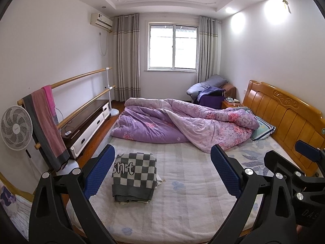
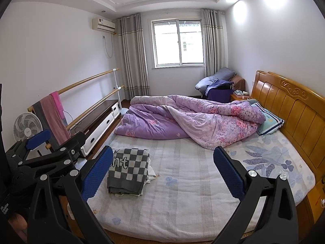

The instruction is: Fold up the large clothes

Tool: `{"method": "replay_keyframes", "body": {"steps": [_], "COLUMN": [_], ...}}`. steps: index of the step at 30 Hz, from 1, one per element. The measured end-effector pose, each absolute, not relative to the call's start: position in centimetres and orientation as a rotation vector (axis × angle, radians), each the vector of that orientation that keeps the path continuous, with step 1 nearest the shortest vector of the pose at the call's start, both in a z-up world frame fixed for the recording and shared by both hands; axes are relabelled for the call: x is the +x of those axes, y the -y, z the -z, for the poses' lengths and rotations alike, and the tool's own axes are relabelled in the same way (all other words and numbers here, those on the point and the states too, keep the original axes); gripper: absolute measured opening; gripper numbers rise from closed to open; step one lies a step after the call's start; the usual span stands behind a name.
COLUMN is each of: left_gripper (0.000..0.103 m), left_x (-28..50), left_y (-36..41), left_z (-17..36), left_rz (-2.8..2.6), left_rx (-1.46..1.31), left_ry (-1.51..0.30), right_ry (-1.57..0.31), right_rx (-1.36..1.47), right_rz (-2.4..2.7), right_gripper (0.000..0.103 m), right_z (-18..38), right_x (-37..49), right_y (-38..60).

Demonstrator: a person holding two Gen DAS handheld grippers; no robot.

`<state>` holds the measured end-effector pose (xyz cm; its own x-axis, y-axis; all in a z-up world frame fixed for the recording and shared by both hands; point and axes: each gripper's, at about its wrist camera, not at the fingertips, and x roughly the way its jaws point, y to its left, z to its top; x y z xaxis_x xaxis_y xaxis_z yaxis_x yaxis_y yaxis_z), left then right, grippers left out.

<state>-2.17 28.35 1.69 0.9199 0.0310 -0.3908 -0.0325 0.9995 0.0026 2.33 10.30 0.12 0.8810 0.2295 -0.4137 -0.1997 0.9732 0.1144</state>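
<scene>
Above the near edge of a bed point(image 1: 182, 213), the left gripper point(image 1: 162, 172) and right gripper point(image 2: 163, 172) hover wide open and empty, while a folded grey-and-white checkered garment point(image 1: 134, 174) lies on the mattress toward its left side.

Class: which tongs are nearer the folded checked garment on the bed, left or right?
Left. The left tongs hang open just short of the checked garment, which lies by their left finger. The right tongs, also open, hang further right of it.
</scene>
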Motion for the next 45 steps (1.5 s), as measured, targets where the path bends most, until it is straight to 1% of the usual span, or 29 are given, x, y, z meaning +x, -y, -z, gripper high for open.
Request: {"method": "replay_keyframes", "body": {"steps": [28, 33, 45], "left_gripper": [0.097, 0.097, 0.097], "left_x": [-1.1, -1.5, -1.4], "left_y": [-27.3, -26.9, -26.4], "left_z": [-1.1, -1.2, -1.1], "left_rz": [-0.047, -0.064, -0.055], "left_rx": [0.008, 0.025, 0.016], "left_ry": [-0.410, -0.386, -0.407], "right_ry": [-0.454, -0.460, -0.464], "right_rx": [0.064, 0.062, 0.060], "right_rz": [-0.221, -0.224, -0.225], "right_gripper": [0.095, 0.095, 0.095], "right_z": [0.0, 0.0, 0.1], "right_x": [3.2, 3.4, 3.6], "right_y": [-9.7, -9.5, -9.3]}}
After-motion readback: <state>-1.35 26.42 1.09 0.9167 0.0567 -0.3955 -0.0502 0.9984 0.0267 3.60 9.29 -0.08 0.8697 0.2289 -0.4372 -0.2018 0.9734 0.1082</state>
